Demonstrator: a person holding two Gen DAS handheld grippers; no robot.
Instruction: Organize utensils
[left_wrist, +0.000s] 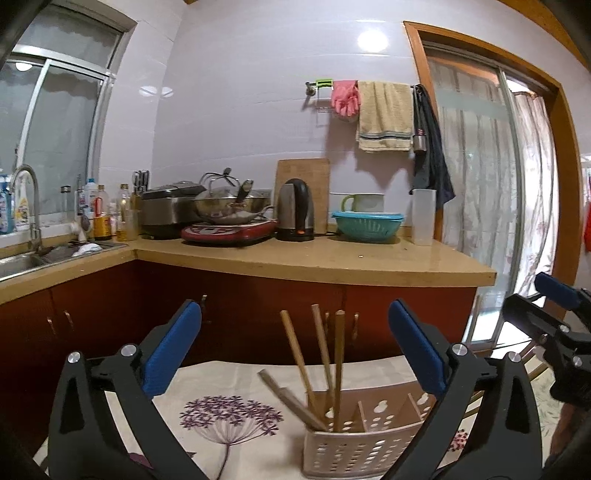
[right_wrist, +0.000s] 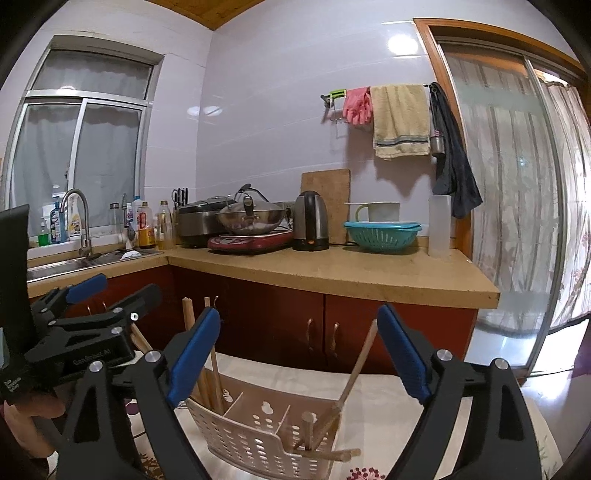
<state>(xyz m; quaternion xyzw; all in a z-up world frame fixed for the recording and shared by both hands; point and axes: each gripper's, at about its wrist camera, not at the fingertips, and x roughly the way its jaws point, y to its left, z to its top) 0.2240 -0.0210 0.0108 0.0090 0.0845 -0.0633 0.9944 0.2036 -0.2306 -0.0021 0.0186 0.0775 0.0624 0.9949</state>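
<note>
Left wrist view: our left gripper (left_wrist: 295, 350) hangs wide open, empty, chopsticks (left_wrist: 325, 354) leaning in the holder (left_wrist: 354, 446) at 6 o'clock on the surface (left_wrist: 221, 387). Right gripper (right_wrist: 299, 358) is spread too, gripping nothing, probably since both bundles are dropped.

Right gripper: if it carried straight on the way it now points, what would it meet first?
Probably the single chopstick leaning up out of the utensil holder, which rises between the open jaws of the right gripper. Beyond it stand the red cabinet doors. Depth is hard to judge here.
</note>
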